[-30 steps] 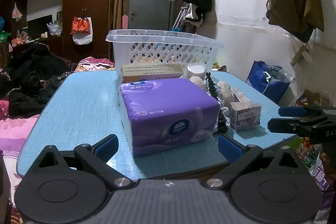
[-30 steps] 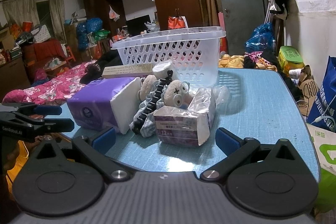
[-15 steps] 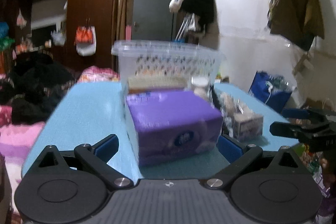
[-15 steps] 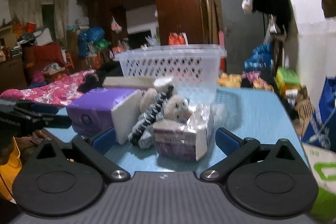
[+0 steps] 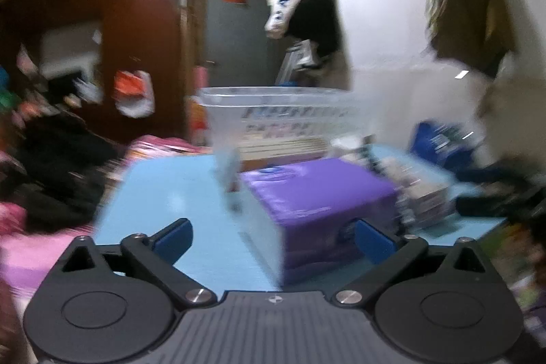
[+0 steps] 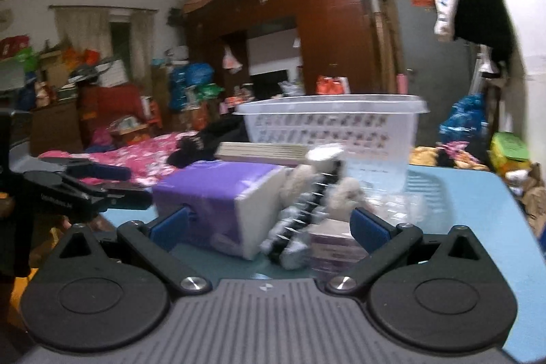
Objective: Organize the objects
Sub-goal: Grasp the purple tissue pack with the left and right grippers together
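A purple tissue pack (image 5: 320, 193) lies on the blue table (image 5: 163, 193), with a flat beige box (image 5: 283, 149) and a white slotted basket (image 5: 283, 115) behind it. My left gripper (image 5: 273, 239) is open and empty, low in front of the pack. In the right wrist view the purple pack (image 6: 211, 197), a plush toy (image 6: 344, 193), a black-and-white item (image 6: 307, 210) and a small wrapped box (image 6: 334, 248) lie before the basket (image 6: 334, 125). My right gripper (image 6: 269, 227) is open and empty. Both views are blurred.
A bed with pink bedding (image 6: 119, 152) and dark clothes lies left of the table. A blue bag (image 5: 440, 142) stands right of it. A wardrobe (image 6: 324, 33) and a grey door (image 5: 235, 33) are behind. The other gripper (image 6: 78, 186) shows at left.
Both grippers have tilted upward and both views have gone blurry from motion. The objects on the table now sit lower and closer to the fingers. Both stay open and empty.
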Tool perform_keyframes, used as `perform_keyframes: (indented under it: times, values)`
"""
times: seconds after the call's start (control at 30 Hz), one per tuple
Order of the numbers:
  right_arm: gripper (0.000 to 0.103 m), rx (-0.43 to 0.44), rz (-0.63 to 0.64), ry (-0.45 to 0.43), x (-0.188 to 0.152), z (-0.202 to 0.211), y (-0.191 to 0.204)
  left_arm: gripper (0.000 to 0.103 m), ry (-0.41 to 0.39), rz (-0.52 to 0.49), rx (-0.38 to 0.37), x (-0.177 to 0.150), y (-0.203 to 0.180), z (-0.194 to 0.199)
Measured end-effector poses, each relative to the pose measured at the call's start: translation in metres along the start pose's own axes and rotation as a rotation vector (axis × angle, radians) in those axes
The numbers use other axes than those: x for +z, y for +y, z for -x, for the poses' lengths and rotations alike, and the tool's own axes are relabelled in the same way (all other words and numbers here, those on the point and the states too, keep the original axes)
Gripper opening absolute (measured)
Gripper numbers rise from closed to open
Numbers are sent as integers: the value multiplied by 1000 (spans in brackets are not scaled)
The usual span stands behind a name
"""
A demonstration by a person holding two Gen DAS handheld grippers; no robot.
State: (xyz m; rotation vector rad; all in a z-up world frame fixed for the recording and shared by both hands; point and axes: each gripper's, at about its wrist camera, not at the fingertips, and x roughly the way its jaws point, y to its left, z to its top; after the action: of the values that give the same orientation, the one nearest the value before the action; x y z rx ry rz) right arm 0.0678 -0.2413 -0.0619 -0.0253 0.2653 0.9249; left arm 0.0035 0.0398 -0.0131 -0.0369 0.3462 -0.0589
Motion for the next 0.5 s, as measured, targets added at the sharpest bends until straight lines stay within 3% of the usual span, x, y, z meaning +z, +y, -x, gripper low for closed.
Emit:
perform_keyframes:
  times: [0.07, 0.13, 0.2, 0.3, 0.33, 0.5]
  values:
    - [103, 41, 27, 0, 1, -8, 6, 98, 4, 17, -64, -2, 5, -4]
    - [103, 60, 42, 9, 1, -18, 11, 83, 22, 0, -75, -6, 4, -13]
    - [103, 80, 58, 16, 0, -27, 13, 79, 24, -15, -104, -10, 4, -18]
    - [85, 153, 24, 29, 1, -37, 6, 66, 20, 13, -183, -13, 8, -25]
    - [80, 176, 7, 39, -1, -40, 5, 65, 13, 24, -200, -14, 10, -25]
    - [71, 167, 30, 69, -4, -50, 0, 59, 11, 20, -216, -20, 19, -32]
